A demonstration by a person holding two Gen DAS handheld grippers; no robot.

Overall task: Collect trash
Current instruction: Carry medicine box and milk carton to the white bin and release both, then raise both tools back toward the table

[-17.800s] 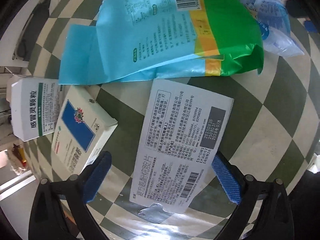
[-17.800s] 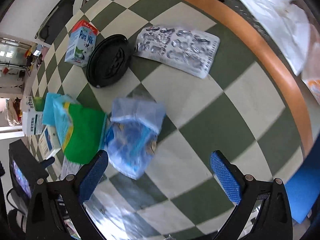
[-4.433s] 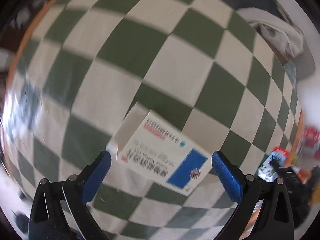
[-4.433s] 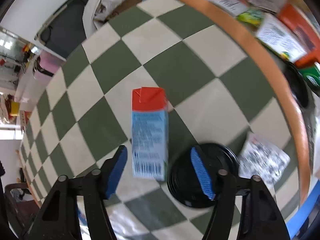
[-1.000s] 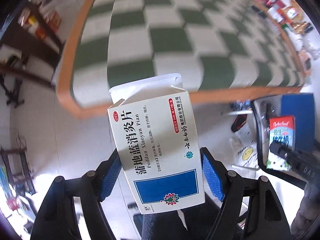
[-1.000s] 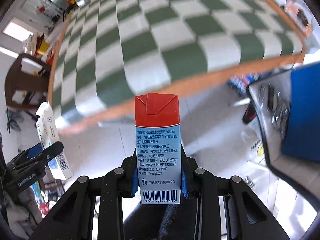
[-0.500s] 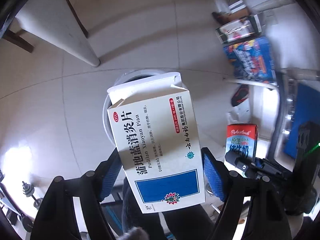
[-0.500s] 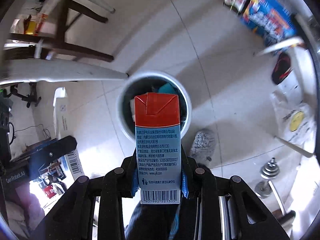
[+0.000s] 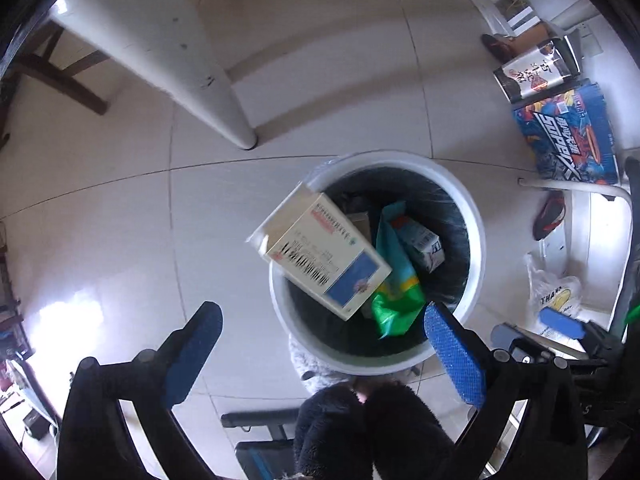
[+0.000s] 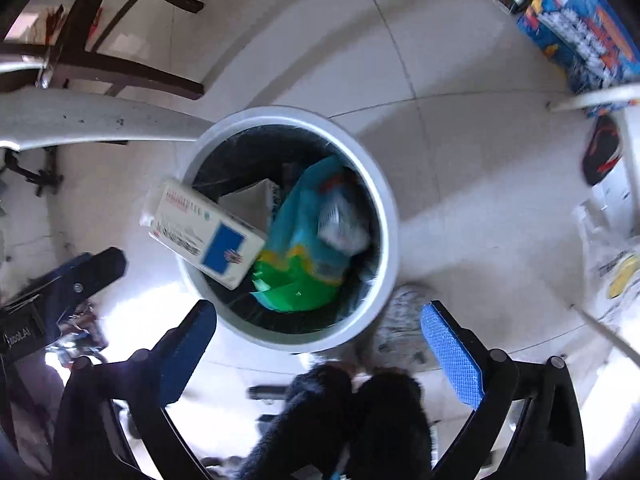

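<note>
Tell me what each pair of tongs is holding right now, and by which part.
Nothing. The left tongs and right tongs have just opened and stand empty. The medicine box hangs over the bin's rim; the milk carton lies inside.

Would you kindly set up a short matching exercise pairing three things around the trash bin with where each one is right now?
Things:
1. medicine box
2. green and blue snack bag
3. left gripper

Places or states:
A. lying deep inside the trash bin
B. open and empty above the bin
C. tilted over the bin's rim, partly outside it

Pairs: 1-C, 2-A, 3-B
</note>
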